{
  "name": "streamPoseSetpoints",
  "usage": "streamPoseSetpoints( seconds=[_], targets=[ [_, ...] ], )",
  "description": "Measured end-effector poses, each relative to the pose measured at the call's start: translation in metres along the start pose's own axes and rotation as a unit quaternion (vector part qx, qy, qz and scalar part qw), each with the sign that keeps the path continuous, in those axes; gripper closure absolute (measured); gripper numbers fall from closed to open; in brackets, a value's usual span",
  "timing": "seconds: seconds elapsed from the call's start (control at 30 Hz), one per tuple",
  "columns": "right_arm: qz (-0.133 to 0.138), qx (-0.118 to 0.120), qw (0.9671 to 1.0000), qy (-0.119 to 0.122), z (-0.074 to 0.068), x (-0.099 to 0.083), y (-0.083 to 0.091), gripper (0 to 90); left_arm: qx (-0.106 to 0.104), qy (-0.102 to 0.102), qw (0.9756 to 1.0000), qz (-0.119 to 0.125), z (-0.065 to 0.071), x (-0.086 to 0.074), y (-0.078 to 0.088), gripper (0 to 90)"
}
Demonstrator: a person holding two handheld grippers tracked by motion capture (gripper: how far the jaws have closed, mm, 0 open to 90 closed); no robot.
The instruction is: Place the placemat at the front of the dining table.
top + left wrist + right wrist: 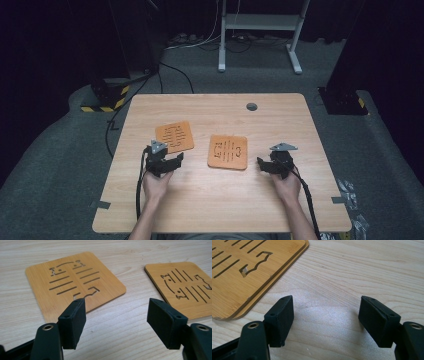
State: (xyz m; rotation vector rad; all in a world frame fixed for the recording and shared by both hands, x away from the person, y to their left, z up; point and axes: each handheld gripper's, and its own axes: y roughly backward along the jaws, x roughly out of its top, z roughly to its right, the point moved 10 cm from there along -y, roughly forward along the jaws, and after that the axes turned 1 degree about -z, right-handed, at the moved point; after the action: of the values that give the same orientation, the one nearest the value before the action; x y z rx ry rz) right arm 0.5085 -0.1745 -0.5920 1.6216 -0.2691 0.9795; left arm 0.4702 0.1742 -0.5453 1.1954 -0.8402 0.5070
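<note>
Left coaster flat on table, just ahead of left tongs, wide, empty. Slide 1 pad under near edge, then pinch. Right tongs parted, empty, beside second coaster.

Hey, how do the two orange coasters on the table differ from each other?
The left coaster lies farther from the person than the right coaster. The left coaster is a single slab, as the left gripper view shows; the right coaster's edge shows two layers in the right gripper view, perhaps two stacked. The left coaster sits just ahead of the left gripper; the right coaster lies beside the right gripper. Both are flat, square, round-cornered, with cut slots.
</note>
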Motion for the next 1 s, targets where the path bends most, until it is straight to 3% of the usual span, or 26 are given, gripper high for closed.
streamPoseSetpoints(
  seconds=[0.3,0.57,0.7,1.0],
  targets=[
    [0.000,0.000,1.0000,0.001,0.000,0.000,0.000,28.3,-0.010,-0.006,0.9999,0.005,0.011,-0.005,-0.001,31.5],
    [0.000,0.000,1.0000,0.000,0.000,0.000,0.000,28.3,-0.008,-0.025,0.9996,-0.009,0.021,-0.016,-0.004,30.5],
    [0.000,0.000,1.0000,-0.001,0.000,0.000,0.000,28.3,-0.011,-0.031,0.9995,-0.001,0.029,-0.014,-0.004,30.8],
    [0.000,0.000,1.0000,-0.002,0.000,0.000,0.000,28.3,-0.012,-0.036,0.9993,-0.006,0.034,-0.016,-0.010,30.9]
  ],
)
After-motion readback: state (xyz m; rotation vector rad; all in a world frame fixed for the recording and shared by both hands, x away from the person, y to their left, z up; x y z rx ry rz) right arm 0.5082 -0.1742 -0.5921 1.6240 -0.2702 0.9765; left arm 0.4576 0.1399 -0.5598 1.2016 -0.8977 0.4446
